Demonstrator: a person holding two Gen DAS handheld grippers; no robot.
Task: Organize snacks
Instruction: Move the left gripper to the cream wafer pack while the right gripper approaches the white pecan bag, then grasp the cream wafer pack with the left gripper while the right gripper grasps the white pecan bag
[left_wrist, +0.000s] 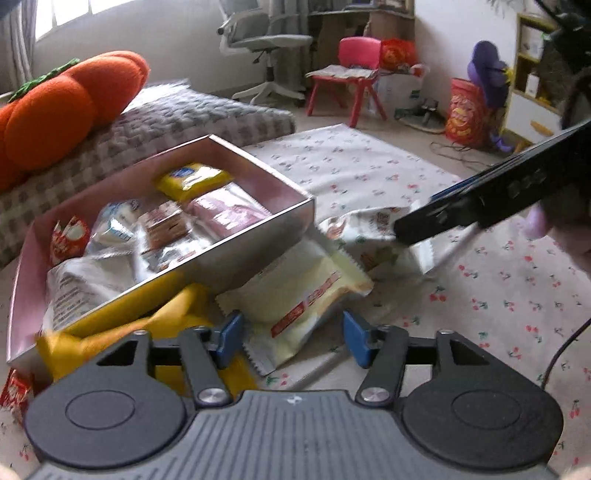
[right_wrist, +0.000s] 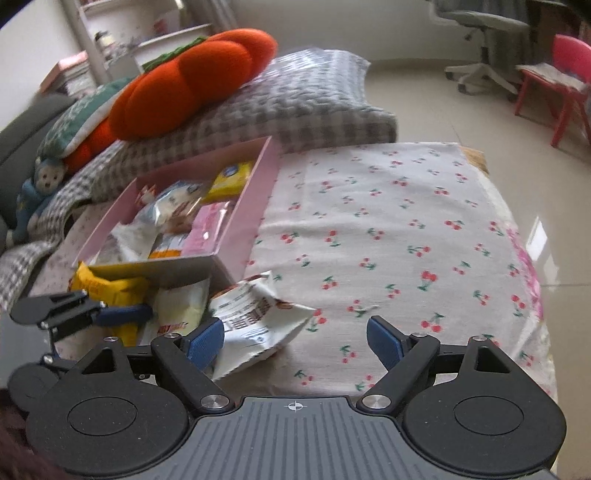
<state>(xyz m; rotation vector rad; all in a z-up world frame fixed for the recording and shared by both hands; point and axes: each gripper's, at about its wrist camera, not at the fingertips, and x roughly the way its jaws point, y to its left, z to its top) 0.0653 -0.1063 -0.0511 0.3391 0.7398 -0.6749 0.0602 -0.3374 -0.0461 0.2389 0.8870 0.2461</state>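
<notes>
White cloth with a small red cherry print (right_wrist: 388, 221) covers the low surface, and a grey checked cushion (right_wrist: 295, 107) with an orange pumpkin-shaped pillow (right_wrist: 192, 81) lies behind it. On the cloth stands a pink box (left_wrist: 288, 236), open on top and already filled with wrapped snacks; a yellow packet (left_wrist: 192, 181) lies in its far corner.

The left gripper (left_wrist: 291, 339) points down at the snacks that lie outside the box, just in front of its near wall. Its blue fingers (left_wrist: 231, 338) stand about half apart and they press on nothing. A pale yellow snack packet (left_wrist: 303, 295) lies on the cloth between and just beyond the two fingertips, with one end near the box wall. A bright yellow bag (left_wrist: 122, 336) lies to the left of the left finger, partly against the box.

The right gripper (right_wrist: 295, 343) has its fingers wide apart. A crumpled white snack packet (right_wrist: 258, 325) with brown print lies just beside its left finger (right_wrist: 205, 345), perhaps touching it, but the right finger is well apart from it, over bare cloth. In the left wrist view the same packet lies under the tip of the right gripper. Whether the tip touches it there, I cannot tell.
</notes>
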